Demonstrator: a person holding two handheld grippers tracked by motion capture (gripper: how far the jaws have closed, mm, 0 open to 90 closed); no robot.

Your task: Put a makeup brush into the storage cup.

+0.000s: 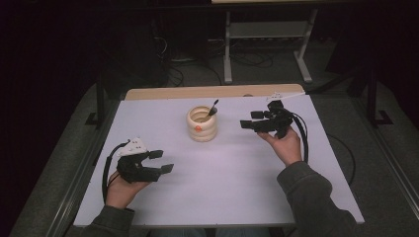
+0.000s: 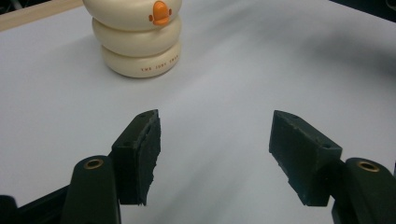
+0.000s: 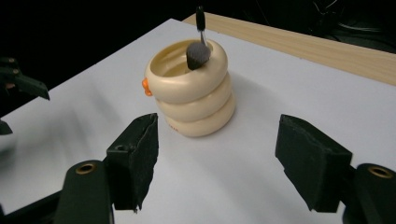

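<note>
A cream cup (image 1: 202,124) made of stacked rings, with a small orange beak on its side, stands upright at the middle of the white table (image 1: 227,182). A dark-headed brush (image 1: 213,108) leans inside it, head down at the rim. My left gripper (image 1: 161,161) is held near the front left, open, with nothing between its jaws, pointing toward the cup (image 2: 137,42). My right gripper (image 1: 251,119) hovers to the right of the cup (image 3: 191,93), open and empty, aimed at it. The brush (image 3: 198,51) rests against the cup's far rim.
A wooden strip (image 1: 212,92) runs along the table's far edge. Beyond it, a metal frame (image 1: 267,39) and cables lie on the dark floor. The left gripper (image 3: 18,84) shows at the left edge of the right gripper view. Bare white surface surrounds the cup.
</note>
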